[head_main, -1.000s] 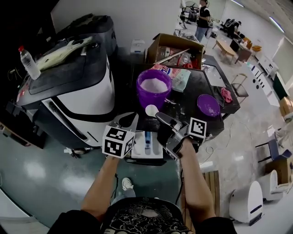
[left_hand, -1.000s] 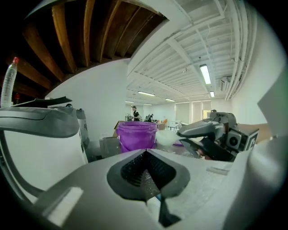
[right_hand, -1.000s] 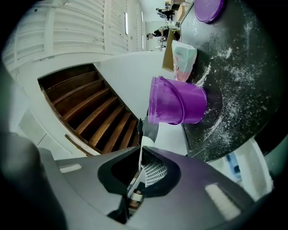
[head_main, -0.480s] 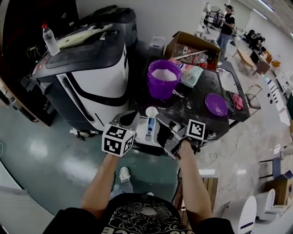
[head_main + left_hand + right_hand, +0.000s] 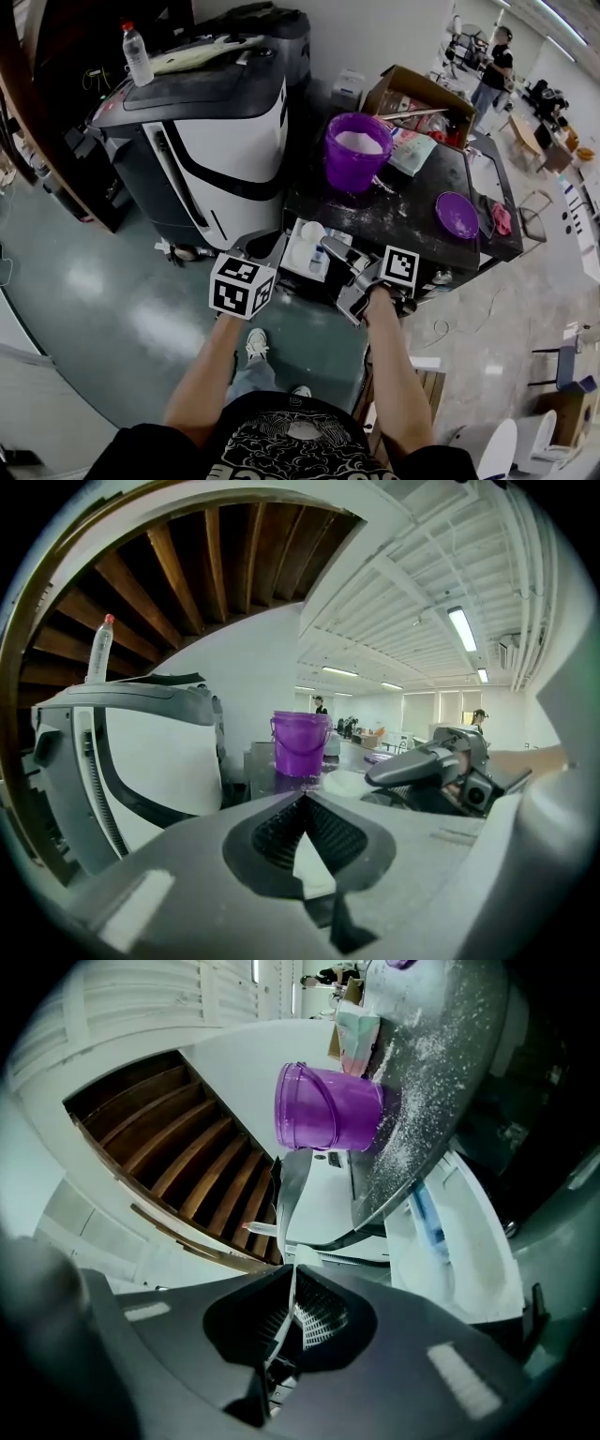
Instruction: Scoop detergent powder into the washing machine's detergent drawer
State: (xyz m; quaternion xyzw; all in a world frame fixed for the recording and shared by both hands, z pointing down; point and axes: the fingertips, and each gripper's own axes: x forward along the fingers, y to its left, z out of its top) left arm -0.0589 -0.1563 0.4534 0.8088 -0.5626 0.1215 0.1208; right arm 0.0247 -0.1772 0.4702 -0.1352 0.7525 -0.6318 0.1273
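Note:
The white detergent drawer (image 5: 292, 265) stands pulled out from under the dark table's front edge; in the right gripper view this drawer (image 5: 464, 1260) shows a blue insert. A white scoop (image 5: 312, 231) hangs over the drawer's back part, and my right gripper (image 5: 330, 247) is shut on its handle, the thin white strip (image 5: 290, 1241) between the jaws. Whether the scoop holds powder I cannot tell. My left gripper (image 5: 266, 247) is shut and empty beside the drawer's left edge. The purple bucket (image 5: 357, 150) of white powder stands on the table behind; the left gripper view shows this bucket (image 5: 302, 744) too.
The white and black washing machine (image 5: 216, 141) stands at the left with a water bottle (image 5: 138, 54) on top. On the powder-dusted table (image 5: 412, 220) lie a purple lid (image 5: 457, 214), a cardboard box (image 5: 422, 98) and a detergent bag (image 5: 412, 150). A person (image 5: 494, 67) stands far back.
The scoop in my right gripper has come back from the table edge near the bucket to above the drawer. Both grippers now sit closer to the drawer; the head view has shifted.

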